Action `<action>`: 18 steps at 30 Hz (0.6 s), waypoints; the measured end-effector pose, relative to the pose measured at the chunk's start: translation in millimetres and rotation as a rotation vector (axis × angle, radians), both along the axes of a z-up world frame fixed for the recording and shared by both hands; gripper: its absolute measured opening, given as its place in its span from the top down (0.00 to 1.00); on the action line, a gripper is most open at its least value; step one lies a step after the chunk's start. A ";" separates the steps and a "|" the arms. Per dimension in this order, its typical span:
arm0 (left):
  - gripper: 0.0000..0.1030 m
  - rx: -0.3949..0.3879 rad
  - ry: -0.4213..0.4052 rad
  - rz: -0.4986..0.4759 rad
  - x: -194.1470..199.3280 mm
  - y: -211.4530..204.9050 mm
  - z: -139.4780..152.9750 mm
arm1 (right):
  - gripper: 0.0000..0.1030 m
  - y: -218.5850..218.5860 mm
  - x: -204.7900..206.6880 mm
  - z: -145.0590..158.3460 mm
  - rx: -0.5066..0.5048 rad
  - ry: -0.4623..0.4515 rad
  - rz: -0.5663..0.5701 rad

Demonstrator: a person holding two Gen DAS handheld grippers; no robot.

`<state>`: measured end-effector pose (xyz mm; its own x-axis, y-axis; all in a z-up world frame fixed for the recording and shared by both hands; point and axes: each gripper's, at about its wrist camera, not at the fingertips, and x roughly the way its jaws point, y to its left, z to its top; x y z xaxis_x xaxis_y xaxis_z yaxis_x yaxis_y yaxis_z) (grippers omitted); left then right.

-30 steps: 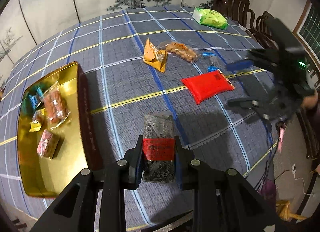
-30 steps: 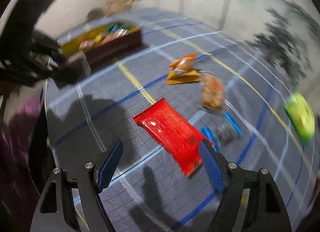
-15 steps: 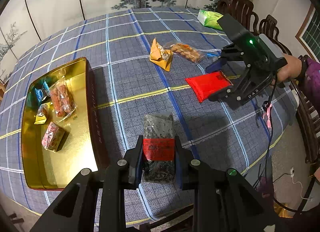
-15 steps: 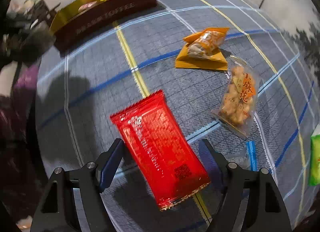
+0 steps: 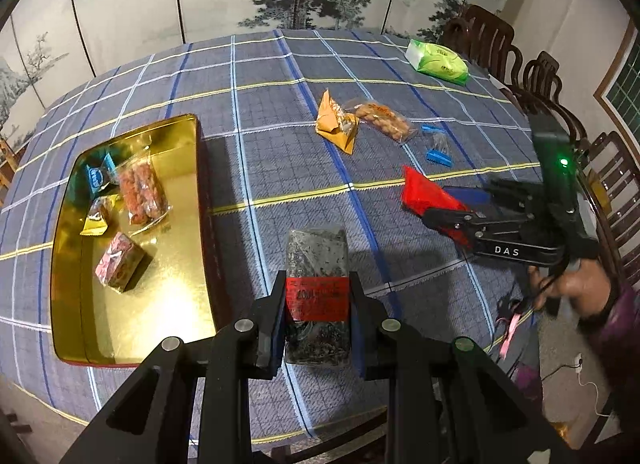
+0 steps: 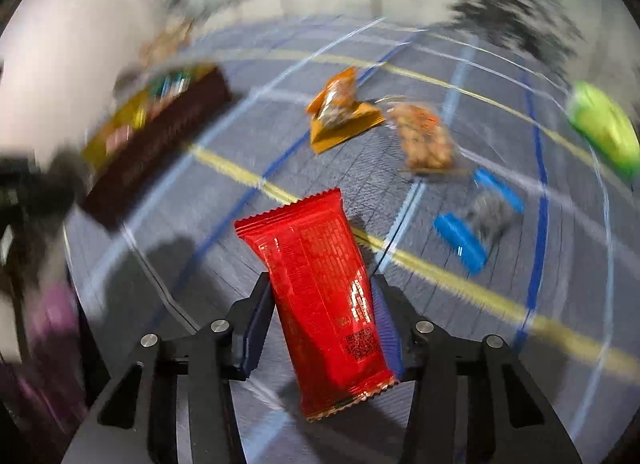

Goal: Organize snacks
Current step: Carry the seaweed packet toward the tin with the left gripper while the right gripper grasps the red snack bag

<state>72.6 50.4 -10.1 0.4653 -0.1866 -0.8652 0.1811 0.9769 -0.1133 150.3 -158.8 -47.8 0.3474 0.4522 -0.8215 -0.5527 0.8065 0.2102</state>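
Over on the left, the gold metal tin [image 5: 70, 304] holds four snacks already. Left gripper [image 5: 316, 318] is clamped on a dark seaweed-like packet [image 5: 316, 264] just beside it; right gripper [image 6: 316, 324] is closing around the red foil packet [image 6: 320, 284]. Four more wait far right.

Tin [image 5: 132, 348]: left on tabletop [image 5: 280, 104], holding small snacks
Loose packets [image 5: 336, 126]: centre-right
Tissue pack [image 5: 438, 62]: far right corner

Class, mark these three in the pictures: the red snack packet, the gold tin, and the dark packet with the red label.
red snack packet [image 6: 320, 288], right wrist view, middle of its wrapper
gold tin [image 5: 176, 264], left wrist view, bare gold floor
dark packet with the red label [image 5: 317, 296], left wrist view, on the label
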 end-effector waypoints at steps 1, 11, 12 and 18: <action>0.78 0.000 0.000 0.000 -0.9 0.4 -0.3 | 0.53 -2.4 -3.6 -1.0 0.043 -0.006 -0.042; 0.78 0.029 -0.049 0.028 -13.7 11.2 2.6 | 0.56 20.9 -0.9 -5.3 0.069 -0.014 -0.187; 0.78 0.032 -0.052 0.032 -14.5 13.2 2.2 | 0.54 21.3 -2.2 -5.5 0.053 -0.014 -0.181; 0.78 0.032 -0.056 0.035 -15.7 19.0 1.9 | 0.36 43.4 3.8 -4.1 -0.090 0.017 -0.073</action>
